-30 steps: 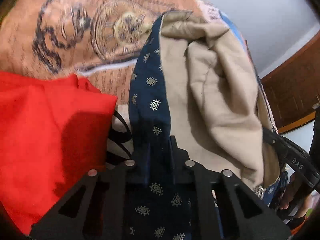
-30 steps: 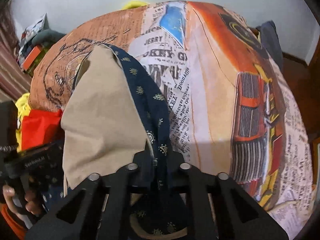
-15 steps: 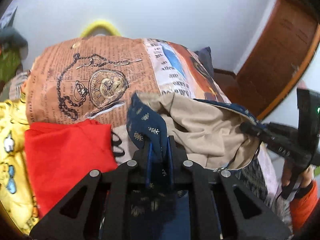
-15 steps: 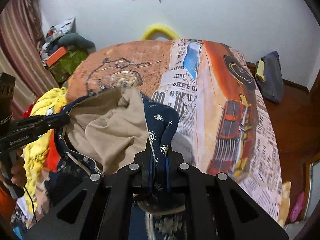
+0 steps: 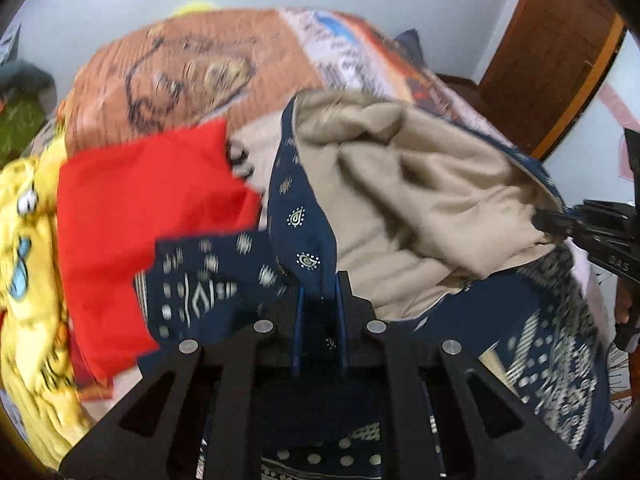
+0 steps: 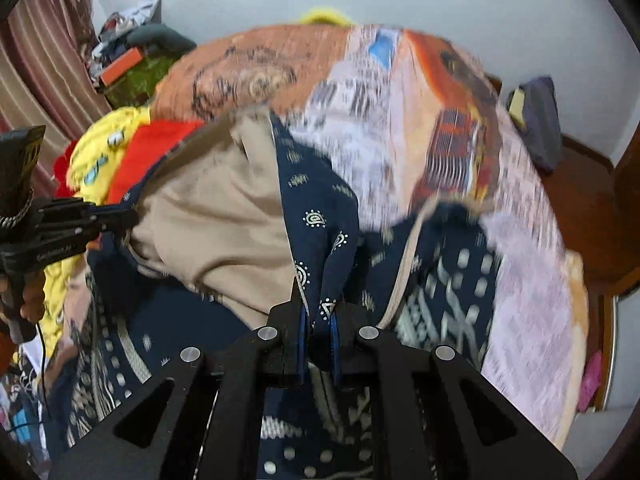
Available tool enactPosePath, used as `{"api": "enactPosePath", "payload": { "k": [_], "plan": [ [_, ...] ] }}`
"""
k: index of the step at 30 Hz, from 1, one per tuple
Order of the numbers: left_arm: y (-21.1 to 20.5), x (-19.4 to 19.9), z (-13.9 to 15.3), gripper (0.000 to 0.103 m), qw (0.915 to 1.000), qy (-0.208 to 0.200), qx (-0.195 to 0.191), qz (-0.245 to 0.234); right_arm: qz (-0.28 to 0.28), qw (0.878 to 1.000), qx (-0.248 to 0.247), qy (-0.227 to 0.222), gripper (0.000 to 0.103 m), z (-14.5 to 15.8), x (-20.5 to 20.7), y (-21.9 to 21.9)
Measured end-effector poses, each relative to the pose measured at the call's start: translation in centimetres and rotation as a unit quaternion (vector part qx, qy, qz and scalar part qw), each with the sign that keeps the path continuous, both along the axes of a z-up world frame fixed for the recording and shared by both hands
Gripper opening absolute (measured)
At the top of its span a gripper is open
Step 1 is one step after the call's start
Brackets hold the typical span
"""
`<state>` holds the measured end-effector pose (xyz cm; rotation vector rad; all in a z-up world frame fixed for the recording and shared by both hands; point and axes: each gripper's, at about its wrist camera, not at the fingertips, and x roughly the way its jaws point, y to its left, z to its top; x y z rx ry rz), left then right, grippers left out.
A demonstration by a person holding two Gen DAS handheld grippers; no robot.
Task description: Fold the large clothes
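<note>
While both corners are pinched, the navy garment (image 5: pixel 298 216) hangs in the air above the bed (image 6: pixel 520 280), tan lining turned out and bunched between the 2 grips. Left hand-held gripper (image 5: pixel 319 300): jaws narrow, clamped on a navy printed edge. Right hand-held gripper (image 6: pixel 318 320): same story, nearly closed on the opposite edge of the same cloth. This looks like the spread-out step, the piece lifted clear so it can be laid flat before any fold.

Next move, I'd judge: draw the 2 grips apart to take out the slack, then lower the cloth onto the bare part of the bed, beyond the red garment (image 5: pixel 140 208) and yellow garment (image 5: pixel 28 240) that lie left of the navy one.

Writing? The bedspread carries newspaper-style print, too blurred to read. Lettering on the gripper bodies is too small to make out.
</note>
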<state>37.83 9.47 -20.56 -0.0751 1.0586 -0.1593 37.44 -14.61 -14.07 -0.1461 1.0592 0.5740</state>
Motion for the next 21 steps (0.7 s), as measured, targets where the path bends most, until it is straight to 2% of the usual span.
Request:
{"api": "enactPosePath", "payload": {
  "k": [5, 8, 12, 16, 21],
  "plan": [
    [0.3, -1.4, -2.8, 0.016, 0.9998, 0.015, -0.007, 0.015, -0.013, 1.0, -0.008, 0.017, 0.009, -2.3, -0.9, -0.6],
    [-0.5, -2.0, -2.7, 0.017, 0.9998, 0.004, 0.007, 0.016, -0.023, 1.0, -0.004, 0.015, 0.011, -2.8, -1.1, -0.7],
    [-1.3, -2.1, -2.2, 0.021, 0.9995, 0.013, 0.029, 0.006, -0.037, 0.999, -0.004, 0.022, 0.015, -1.9, -1.1, -0.7],
    [-1.0, -2.0, -0.8, 0.036, 0.9999, 0.011, 0.013, 0.0, -0.038, 0.999, 0.007, 0.012, 0.021, -0.2, -1.4, -0.9],
    [-0.4, -1.2, 1.7, 0.039, 0.9998, -0.016, 0.01, 0.003, -0.038, 0.999, 0.024, -0.026, 0.039, 2.6, -0.9, -0.4]
  ]
}}
